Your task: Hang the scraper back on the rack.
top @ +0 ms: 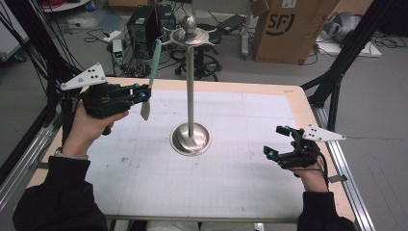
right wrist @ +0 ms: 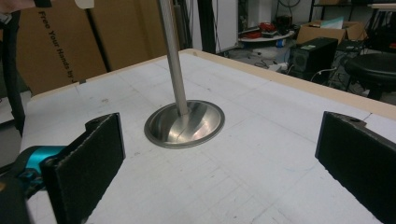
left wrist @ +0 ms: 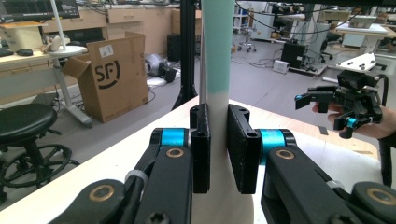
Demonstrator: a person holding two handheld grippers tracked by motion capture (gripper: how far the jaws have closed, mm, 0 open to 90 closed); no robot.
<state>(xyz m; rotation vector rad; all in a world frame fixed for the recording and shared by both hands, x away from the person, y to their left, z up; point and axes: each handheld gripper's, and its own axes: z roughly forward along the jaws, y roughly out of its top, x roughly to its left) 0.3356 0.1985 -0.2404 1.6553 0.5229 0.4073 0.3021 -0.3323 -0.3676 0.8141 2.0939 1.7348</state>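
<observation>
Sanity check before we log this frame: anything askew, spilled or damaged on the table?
Nothing stands out. The metal stand is upright on the table, and the left gripper holds the teal-and-white strip slightly tilted.

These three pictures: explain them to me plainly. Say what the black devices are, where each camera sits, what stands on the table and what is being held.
No robot here: a person holds a hand-operated gripping tool in each hand. The high view looks down from above the person's side of the table. The other two come from cameras riding on each tool, looking along its black jaws.

On the table stands a metal stand: a round dished base, a tall pole and a knobbed top.

The left tool is shut on a long flat strip, pale green above and whitish below, held roughly upright beside the pole. The left gripper view shows it pinched between the jaws.

The right tool is open and holds nothing, pointing toward the stand's base.
</observation>
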